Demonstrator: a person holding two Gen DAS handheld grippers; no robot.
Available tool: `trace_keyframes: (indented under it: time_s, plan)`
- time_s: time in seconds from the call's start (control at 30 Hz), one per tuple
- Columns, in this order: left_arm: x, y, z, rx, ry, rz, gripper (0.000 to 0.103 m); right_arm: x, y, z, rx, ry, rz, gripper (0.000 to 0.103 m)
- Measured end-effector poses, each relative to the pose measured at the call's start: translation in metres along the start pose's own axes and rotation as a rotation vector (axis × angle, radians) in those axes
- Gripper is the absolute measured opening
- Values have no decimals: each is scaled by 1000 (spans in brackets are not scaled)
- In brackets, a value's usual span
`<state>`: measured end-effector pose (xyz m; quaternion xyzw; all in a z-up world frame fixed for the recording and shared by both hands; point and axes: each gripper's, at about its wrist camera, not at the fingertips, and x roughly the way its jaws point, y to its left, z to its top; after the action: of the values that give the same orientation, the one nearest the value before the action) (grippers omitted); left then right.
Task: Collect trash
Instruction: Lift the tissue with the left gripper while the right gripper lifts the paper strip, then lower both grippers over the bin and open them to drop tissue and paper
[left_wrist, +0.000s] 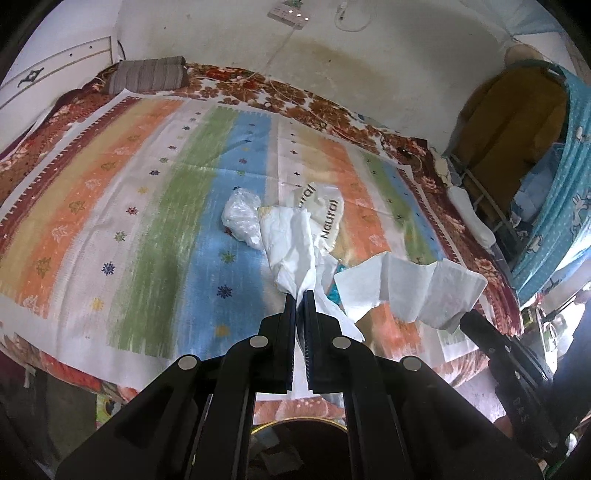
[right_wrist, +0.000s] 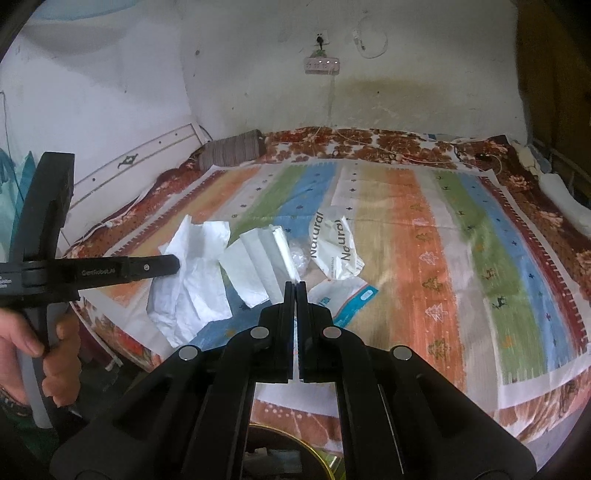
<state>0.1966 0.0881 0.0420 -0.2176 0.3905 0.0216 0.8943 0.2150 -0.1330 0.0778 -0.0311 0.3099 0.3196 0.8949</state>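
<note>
Both black two-finger grippers pinch trash above the striped bedspread (left_wrist: 155, 206): left gripper (left_wrist: 300, 293) clamps crumpled white paper (left_wrist: 291, 240), right gripper (right_wrist: 295, 285) a folded white tissue (right_wrist: 255, 266). Thin edge grips could slip, dropping either short of the gold-rimmed bin (right_wrist: 314, 458) below.

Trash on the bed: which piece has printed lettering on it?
The crumpled white wrapper printed "Natural", lying loose on the striped bedspread. The clear plastic bag beside it is blank, as are the papers the grippers hold.
</note>
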Motion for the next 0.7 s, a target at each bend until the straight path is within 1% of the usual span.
trace_keyframes:
  time_s: [0.13, 0.27, 0.43, 0.6, 0.7]
  plan:
    - [-9, -8, -12, 33, -16, 10, 3, -12, -3, -7, 29, -7, 5, 0]
    - [-18, -15, -24, 68, -19, 8, 3, -25, 0, -17, 6, -18, -9, 0]
    - [-30, -21, -40, 103, -30, 8, 3, -41, -4, -32, 24, -13, -12, 0]
    - [-43, -23, -56, 96, -36, -26, 3, -53, 3, -48, 4, -9, -12, 0]
    - [-51, -24, -66, 95, -42, -39, 4, -57, 5, -56, 13, 2, -4, 0]
